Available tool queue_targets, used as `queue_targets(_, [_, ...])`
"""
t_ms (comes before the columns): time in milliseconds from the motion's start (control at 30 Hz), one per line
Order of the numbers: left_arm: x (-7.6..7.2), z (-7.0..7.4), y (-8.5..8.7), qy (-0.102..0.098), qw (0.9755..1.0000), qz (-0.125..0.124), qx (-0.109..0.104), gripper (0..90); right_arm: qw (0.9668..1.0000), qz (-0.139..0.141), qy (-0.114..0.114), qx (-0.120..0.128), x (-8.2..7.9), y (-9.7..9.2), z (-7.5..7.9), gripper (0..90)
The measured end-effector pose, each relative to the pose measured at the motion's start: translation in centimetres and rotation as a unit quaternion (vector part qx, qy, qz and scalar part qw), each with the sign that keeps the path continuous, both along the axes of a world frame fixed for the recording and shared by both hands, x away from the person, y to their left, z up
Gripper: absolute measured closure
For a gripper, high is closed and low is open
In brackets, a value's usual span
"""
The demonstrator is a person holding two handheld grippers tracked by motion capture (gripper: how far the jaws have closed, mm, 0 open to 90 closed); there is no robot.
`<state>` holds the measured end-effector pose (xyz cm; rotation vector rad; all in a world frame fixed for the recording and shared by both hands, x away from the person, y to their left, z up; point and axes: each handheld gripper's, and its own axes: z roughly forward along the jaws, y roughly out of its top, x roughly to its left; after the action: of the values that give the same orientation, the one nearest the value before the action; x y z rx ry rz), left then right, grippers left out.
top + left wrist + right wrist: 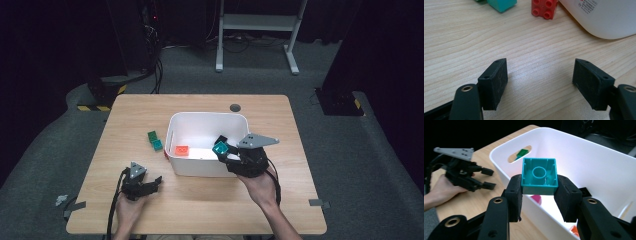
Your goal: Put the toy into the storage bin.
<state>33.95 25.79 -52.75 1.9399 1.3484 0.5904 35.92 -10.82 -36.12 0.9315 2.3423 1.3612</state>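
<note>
My right gripper is shut on a teal brick, held over the front right part of the white bin. In the right gripper view the teal brick shows its hollow underside, with the pads pressing both its sides above the bin's near wall. An orange brick lies inside the bin at its left. My left gripper rests low on the table to the bin's front left. Its jaws stand open with bare wood between them.
A green brick and a teal brick lie on the table left of the bin. A red brick sits against the bin's left wall. Something pink lies inside the bin. The table has bare wood at the front.
</note>
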Motion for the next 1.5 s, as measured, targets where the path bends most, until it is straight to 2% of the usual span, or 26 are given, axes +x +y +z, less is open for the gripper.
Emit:
queue_targets(300, [0.0, 0.0, 0.0, 0.000, 1.0000, 0.000, 0.000, 28.2, 0.9989, -0.030, 0.027, -0.024, 3.2, 0.0, -1.0, 59.1])
queue_targets(433, [0.0, 0.0, 0.0, 0.000, 1.0000, 0.000, 0.001, 28.2, 0.9983, -0.035, 0.033, -0.034, 4.1, 0.1, -1.5, 57.9])
queue_targets(533, [0.0, 0.0, 0.0, 0.000, 1.0000, -0.001, 0.001, 27.6, 0.9978, -0.039, 0.026, -0.046, 4.3, 0.3, -1.7, 49.0])
queue_targets(667, [0.0, 0.0, 0.0, 0.001, 1.0000, -0.002, 0.001, 27.1, 0.9978, -0.044, 0.026, -0.042, 4.4, 0.2, -1.7, 42.7])
queue_targets(700, [0.0, 0.0, 0.0, 0.001, 1.0000, -0.003, 0.002, 27.0, 0.9979, -0.049, 0.022, -0.035, 4.4, 0.0, -1.7, 39.6])
queue_targets(800, [0.0, 0.0, -0.1, 0.001, 1.0000, -0.003, 0.002, 27.2, 0.9981, -0.055, 0.015, -0.025, 4.1, -0.5, -1.6, 38.4])
queue_targets(933, [0.0, 0.0, -0.1, 0.001, 1.0000, -0.003, 0.003, 27.1, 0.9977, -0.067, 0.003, -0.009, 3.4, -1.6, -1.5, 38.5])
queue_targets(1133, [0.0, 0.0, -0.1, 0.001, 1.0000, -0.003, 0.003, 26.7, 0.9969, -0.076, -0.022, 0.001, 2.0, -3.1, -1.5, 40.1])
queue_targets(1500, [0.0, 0.0, -0.2, 0.001, 1.0000, -0.003, 0.004, 26.3, 0.9914, -0.119, -0.040, 0.036, -0.3, -7.1, -2.4, 42.0])
